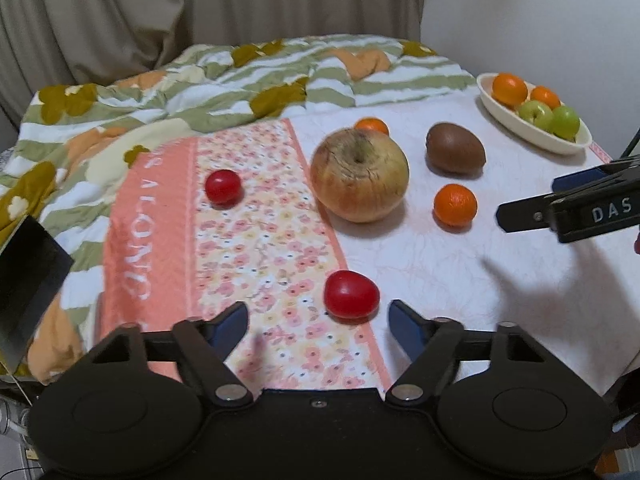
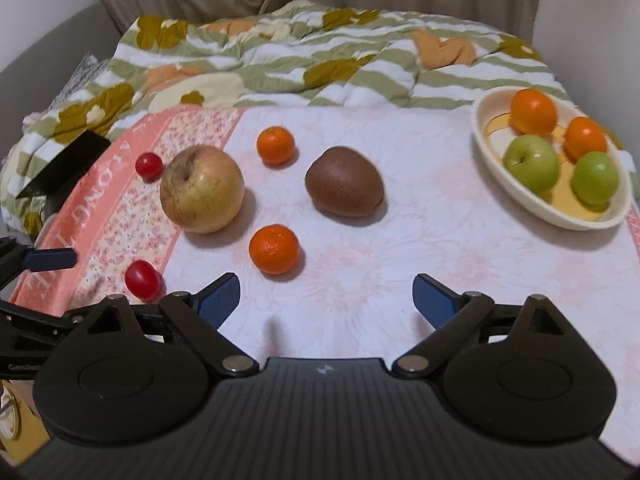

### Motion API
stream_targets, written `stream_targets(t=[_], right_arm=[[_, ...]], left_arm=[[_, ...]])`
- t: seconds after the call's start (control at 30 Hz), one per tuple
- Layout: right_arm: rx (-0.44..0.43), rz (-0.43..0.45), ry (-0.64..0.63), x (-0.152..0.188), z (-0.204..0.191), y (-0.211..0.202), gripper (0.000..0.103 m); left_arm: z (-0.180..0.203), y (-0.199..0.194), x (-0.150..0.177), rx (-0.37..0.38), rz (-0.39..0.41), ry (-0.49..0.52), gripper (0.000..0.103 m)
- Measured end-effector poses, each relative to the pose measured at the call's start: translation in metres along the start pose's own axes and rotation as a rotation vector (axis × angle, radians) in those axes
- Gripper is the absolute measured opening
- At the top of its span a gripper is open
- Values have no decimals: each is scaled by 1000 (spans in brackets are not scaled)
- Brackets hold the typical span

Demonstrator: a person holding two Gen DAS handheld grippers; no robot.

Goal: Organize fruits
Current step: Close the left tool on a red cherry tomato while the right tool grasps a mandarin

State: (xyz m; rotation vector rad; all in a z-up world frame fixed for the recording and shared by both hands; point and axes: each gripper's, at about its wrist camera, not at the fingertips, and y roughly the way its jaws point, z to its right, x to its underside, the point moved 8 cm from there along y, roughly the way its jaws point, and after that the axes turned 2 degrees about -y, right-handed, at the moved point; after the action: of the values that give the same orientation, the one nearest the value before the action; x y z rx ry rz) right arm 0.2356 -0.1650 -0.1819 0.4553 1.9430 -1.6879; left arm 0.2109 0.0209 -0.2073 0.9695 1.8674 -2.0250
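Observation:
On the pink cloth (image 1: 440, 280) lie a big yellow-red apple (image 1: 359, 175) (image 2: 202, 189), a brown kiwi (image 1: 455, 153) (image 2: 344, 181), two small oranges (image 1: 455, 205) (image 1: 372, 125), and two red tomatoes (image 1: 351, 294) (image 1: 223, 187). A cream oval bowl (image 1: 520, 128) (image 2: 492, 160) at the far right holds two oranges and two green apples. My left gripper (image 1: 318, 322) is open, just short of the near tomato. My right gripper (image 2: 326, 300) is open and empty, just short of the near orange (image 2: 274, 249), and shows at the right edge of the left wrist view (image 1: 528, 216).
A rumpled green, white and orange quilt (image 1: 180, 92) lies behind and left of the cloth. A black flat object (image 1: 28, 276) (image 2: 60, 168) rests at the left edge. Curtains (image 1: 200, 0) hang behind. A wall (image 1: 540, 20) stands at the right.

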Motion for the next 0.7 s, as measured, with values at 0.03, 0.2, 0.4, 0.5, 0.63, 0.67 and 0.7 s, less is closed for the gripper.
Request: stream_targets(t=[0.03, 0.2, 0.4, 0.5, 0.63, 0.67, 0.7], right_arm=[[-8, -5, -10, 0, -2, 4, 103], [-24, -15, -52, -2, -10, 16, 103], [-36, -34, -78, -2, -14, 27, 98], [-46, -41, -84, -3, -16, 31, 94], [-51, -45, -94, -6, -19, 36, 90], [-51, -48, -97, -7, -20, 38, 89], [-50, -51, -97, -7, -20, 40, 87]], left_arm=[[2, 3, -1, 0, -5, 5, 74], [9, 12, -4, 0, -7, 37, 70], [16, 24, -4, 41, -40, 31, 39], [16, 24, -5, 40, -37, 32, 39], [12, 23, -3, 37, -40, 17, 38], [11, 22, -3, 37, -40, 11, 38], [10, 22, -2, 36, -41, 6, 38]])
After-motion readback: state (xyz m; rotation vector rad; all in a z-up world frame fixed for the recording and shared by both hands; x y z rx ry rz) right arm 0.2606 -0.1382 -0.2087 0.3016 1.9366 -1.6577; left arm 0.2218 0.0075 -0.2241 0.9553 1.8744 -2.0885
